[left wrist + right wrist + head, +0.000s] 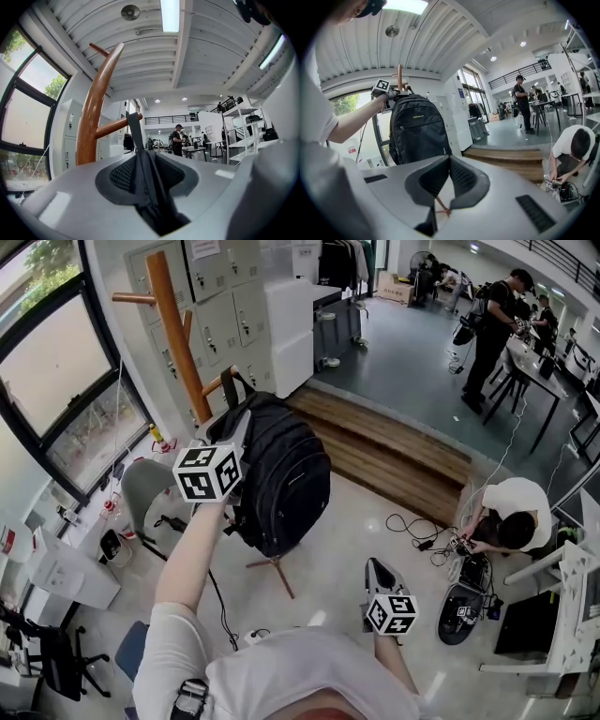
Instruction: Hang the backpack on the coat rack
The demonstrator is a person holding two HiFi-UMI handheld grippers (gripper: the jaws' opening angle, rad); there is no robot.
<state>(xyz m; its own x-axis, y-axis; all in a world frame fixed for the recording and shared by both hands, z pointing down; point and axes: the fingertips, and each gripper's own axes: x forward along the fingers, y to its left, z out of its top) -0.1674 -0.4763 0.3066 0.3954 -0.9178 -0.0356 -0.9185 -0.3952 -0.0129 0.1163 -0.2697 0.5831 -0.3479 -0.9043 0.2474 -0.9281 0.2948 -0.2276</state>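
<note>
Two grippers face the coat rack [178,334]: the left gripper [147,164] pinches, fingers [119,176] narrow, the top strap [134,129] of the backpack [286,474], which hangs against the rack's post, strap over a lower peg [112,127]; the right gripper [449,161], well back from the rack, is closed and empty. We judge that the strap sits near the peg's tip, so release could let it slide off.
</note>
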